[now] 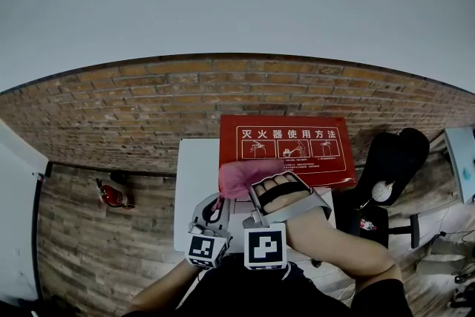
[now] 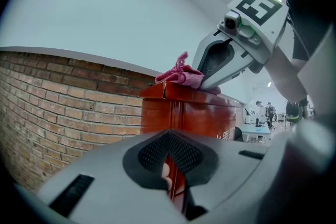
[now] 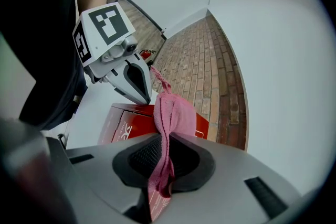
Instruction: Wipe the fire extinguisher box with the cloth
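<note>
The red fire extinguisher box (image 1: 297, 156) stands against the brick wall, its instruction panel facing me. A pink cloth (image 1: 239, 178) lies bunched on the box's near left corner. My right gripper (image 1: 256, 193) is shut on the cloth (image 3: 170, 113), which hangs down through the right gripper (image 3: 167, 157). In the left gripper view the cloth (image 2: 181, 76) sits on the box (image 2: 202, 113) under the right gripper (image 2: 210, 78). My left gripper (image 1: 215, 208) is level beside the box's left edge. The left gripper (image 2: 170, 157) is shut, red showing in its slit; whether it grips anything I cannot tell.
A brick wall (image 1: 148, 108) runs behind the box. A white surface (image 1: 194, 174) lies left of the box. A small red extinguisher (image 1: 111, 195) rests on the wooden floor at left. A black chair (image 1: 393, 159) stands at right. People stand far off (image 2: 265, 110).
</note>
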Demonstrator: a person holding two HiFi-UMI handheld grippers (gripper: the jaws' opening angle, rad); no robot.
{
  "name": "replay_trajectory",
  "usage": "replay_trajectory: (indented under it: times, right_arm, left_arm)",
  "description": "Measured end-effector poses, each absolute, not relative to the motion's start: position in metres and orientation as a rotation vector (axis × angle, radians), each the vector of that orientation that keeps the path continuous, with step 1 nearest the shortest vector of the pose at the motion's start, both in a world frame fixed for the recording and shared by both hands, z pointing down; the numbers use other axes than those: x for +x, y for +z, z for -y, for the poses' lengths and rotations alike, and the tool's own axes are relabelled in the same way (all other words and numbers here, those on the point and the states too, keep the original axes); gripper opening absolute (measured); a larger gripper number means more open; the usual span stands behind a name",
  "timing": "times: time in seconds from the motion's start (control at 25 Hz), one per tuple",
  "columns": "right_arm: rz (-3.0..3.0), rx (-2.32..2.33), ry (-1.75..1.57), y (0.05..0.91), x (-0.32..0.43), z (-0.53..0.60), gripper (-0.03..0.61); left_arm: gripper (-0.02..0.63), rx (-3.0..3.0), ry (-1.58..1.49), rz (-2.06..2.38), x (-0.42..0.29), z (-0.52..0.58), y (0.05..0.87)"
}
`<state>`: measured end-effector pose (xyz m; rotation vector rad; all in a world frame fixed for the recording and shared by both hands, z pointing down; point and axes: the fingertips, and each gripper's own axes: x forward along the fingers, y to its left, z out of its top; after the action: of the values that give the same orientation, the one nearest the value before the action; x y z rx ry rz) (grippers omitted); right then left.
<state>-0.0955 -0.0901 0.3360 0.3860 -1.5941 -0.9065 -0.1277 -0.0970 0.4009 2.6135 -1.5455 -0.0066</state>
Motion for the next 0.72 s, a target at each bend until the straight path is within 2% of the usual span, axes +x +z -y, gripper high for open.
replay_trajectory:
  times: [0.44,0.72]
  right_arm:
    - [1.574,0.437,-0.972,0.326,-0.119,0.096,0.052]
    - [1.621,0.401,-0.847,0.337,-0.113,0.086,0.052]
  left_arm:
    - [0.017,2.651,-0.006,1.486,-0.128,0.097,0.401]
    - [0.017,2.670,-0.008,1.450,-0.130,0.097,0.404]
